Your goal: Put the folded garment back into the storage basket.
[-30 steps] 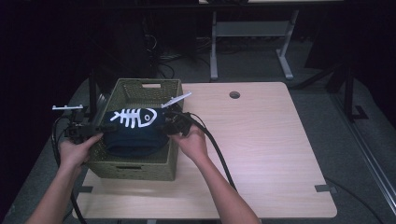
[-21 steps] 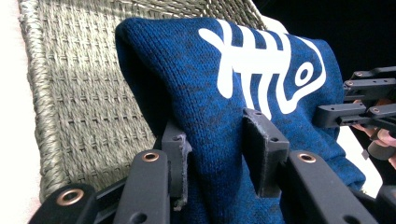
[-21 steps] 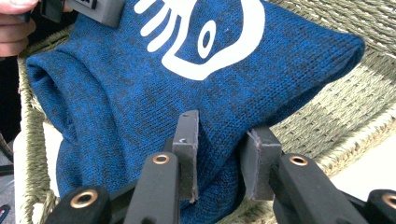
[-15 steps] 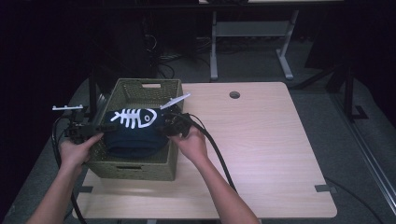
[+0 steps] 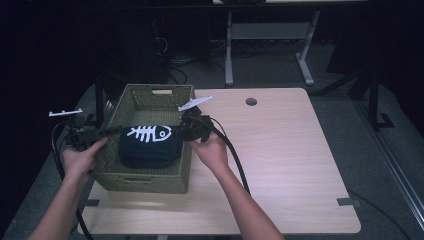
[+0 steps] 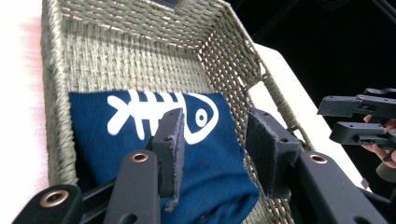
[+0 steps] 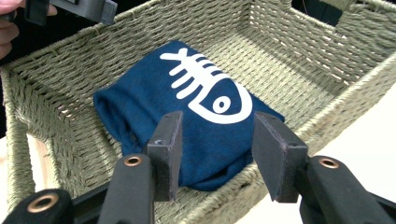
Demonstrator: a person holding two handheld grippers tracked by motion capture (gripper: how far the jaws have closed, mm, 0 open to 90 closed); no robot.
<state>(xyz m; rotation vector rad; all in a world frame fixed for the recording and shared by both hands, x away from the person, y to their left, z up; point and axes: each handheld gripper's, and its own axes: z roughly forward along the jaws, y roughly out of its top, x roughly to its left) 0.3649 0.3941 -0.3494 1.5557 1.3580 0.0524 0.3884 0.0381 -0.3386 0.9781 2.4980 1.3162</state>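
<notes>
A folded dark blue garment with a white fish-skeleton print (image 5: pixel 149 142) lies in the near half of a woven green basket (image 5: pixel 145 182) on the left of the table. My left gripper (image 5: pixel 111 131) sits at the basket's left rim and my right gripper (image 5: pixel 181 131) at its right rim. In the left gripper view the left gripper (image 6: pixel 217 140) is open just above the garment (image 6: pixel 140 121), with nothing between the pads. In the right gripper view the right gripper (image 7: pixel 217 140) is open over the basket's rim, beside the garment (image 7: pixel 187 102).
The light wooden table (image 5: pixel 290 160) stretches bare to the right of the basket, with a small round hole (image 5: pixel 251 101) near its far edge. A metal frame (image 5: pixel 270 30) stands on the dark floor behind. Cables trail from both grippers.
Both grippers held the garment up over the basket before. Now it lies inside, and both grippers have opened and drawn apart to the basket's sides.
</notes>
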